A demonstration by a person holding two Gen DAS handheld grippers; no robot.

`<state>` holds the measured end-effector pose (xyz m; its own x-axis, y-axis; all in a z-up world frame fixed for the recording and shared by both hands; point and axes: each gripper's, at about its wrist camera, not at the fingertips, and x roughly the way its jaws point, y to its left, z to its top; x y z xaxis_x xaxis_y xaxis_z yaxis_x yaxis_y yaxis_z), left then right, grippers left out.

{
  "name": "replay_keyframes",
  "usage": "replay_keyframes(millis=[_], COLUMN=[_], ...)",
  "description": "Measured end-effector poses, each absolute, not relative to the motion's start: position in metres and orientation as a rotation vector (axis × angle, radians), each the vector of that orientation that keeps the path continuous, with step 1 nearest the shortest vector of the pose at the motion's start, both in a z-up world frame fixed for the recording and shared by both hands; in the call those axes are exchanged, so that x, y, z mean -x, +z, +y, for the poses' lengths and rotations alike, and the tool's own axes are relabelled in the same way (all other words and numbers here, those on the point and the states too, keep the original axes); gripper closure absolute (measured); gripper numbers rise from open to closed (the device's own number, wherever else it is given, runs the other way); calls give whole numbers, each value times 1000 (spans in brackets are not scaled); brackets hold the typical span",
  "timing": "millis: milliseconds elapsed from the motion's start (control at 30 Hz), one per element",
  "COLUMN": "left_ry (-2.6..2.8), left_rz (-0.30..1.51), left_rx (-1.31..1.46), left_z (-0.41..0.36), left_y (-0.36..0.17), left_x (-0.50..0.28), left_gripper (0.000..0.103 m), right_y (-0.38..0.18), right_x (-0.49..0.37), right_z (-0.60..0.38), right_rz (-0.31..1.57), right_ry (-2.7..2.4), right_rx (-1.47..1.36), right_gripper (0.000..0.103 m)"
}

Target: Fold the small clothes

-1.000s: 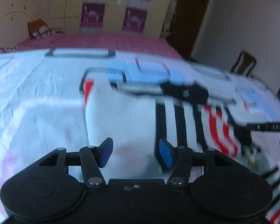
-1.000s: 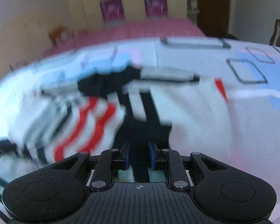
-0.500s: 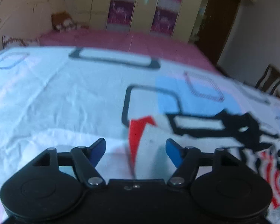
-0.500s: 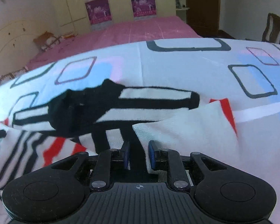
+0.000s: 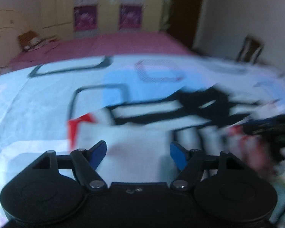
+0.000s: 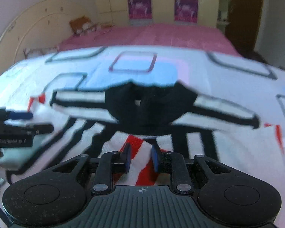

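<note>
A small white shirt (image 6: 180,125) with black and red stripes and a black collar (image 6: 150,102) lies spread on the patterned bedsheet (image 6: 123,70). In the left wrist view the shirt (image 5: 138,136) shows a folded white panel with a red sleeve edge (image 5: 74,127). My left gripper (image 5: 137,152) is open and empty just above that white panel. My right gripper (image 6: 140,156) has its jaws partly apart over the red-striped front, below the collar; no cloth is pinched. The left gripper also shows at the left of the right wrist view (image 6: 15,127).
The sheet covers a bed with a pink mattress (image 6: 152,36) behind it. A curved headboard (image 6: 28,30) is at the left, a wardrobe (image 6: 161,1) at the back, a dark door (image 6: 243,13) and a chair (image 5: 250,47) at the right.
My right gripper has let go of the cloth and opened, and now faces the collar from the shirt's middle. My left gripper stayed open and shifted right over the folded white panel.
</note>
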<state>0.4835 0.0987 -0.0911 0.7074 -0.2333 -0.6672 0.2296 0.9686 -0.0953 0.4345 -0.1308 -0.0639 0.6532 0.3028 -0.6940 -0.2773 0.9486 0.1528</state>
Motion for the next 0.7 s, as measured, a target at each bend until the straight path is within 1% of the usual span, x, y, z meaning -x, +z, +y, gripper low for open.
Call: replay_keyframes(millis=[67,133,167,233,367,500,600,700], left_ry=[-280,-316,-305,-295,-281,-259,-235,-251], left_rz=[737,792,823,788,763,749,754,750], left_rx=[18,50,29,-36,-39,-96,-87,-40], left_z=[82,67,61,54,80,99,102,101], left_y=[-88,-98,-108,-119,-123,-112,-104,-99], left_x=[-477,-477,-478,-467,-451,-436,-431,-421], left_gripper=[31,30,31,29,29,28,31,30], right_y=[-63,-76,-81,-81,-80,-81,-74,-57], right_x=[-433,-434,-430,-420,-412,-401,-392,-373], right_z=[-123,-110,-105,-100,-133,-177,-185,-184], right_rz=[805,871,880,843,845,863,867,804], right_ry=[339,322,314,307,251,170,177,201], right_rx=[-37,5,31,97,74,19,-9,-32], right_gripper=[82,82,82,82,82,82,82,82])
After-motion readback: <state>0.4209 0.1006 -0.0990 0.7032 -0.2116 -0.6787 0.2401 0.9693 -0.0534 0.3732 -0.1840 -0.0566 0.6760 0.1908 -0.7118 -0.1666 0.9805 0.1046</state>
